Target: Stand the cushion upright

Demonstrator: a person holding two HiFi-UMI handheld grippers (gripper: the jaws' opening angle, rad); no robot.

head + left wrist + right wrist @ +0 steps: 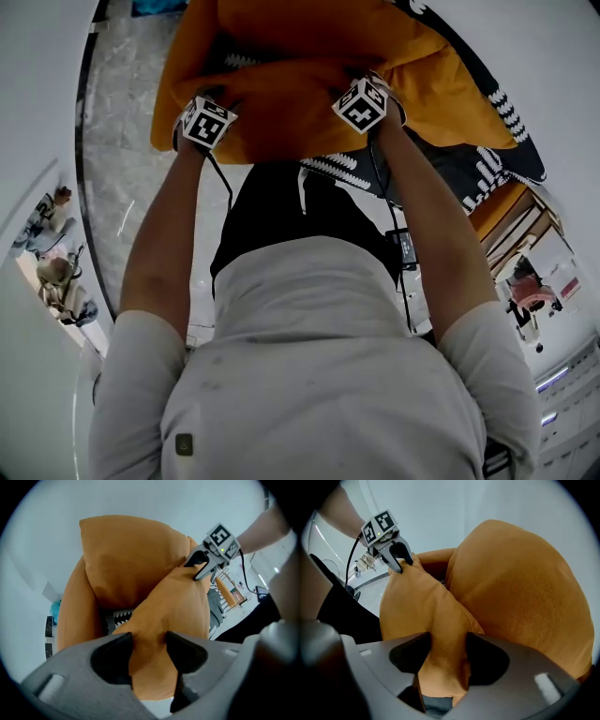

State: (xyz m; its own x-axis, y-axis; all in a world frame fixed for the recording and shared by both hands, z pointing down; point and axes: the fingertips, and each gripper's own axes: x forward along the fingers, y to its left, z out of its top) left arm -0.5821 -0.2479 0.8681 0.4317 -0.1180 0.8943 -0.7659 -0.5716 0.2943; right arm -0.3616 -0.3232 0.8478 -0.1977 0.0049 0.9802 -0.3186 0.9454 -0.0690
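Cushion [281,103], orange, is pinched along one edge by left gripper [149,643] and right gripper [448,644], jaws clamped on it

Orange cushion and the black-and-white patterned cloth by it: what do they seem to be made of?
Orange cushion: looks like matte woven or brushed fabric over soft filling. The surface is finely grainy with no shine, and it creases into deep rounded folds. Black-and-white cloth: probably a printed or woven textile with a matte finish. The weave is too small to tell.
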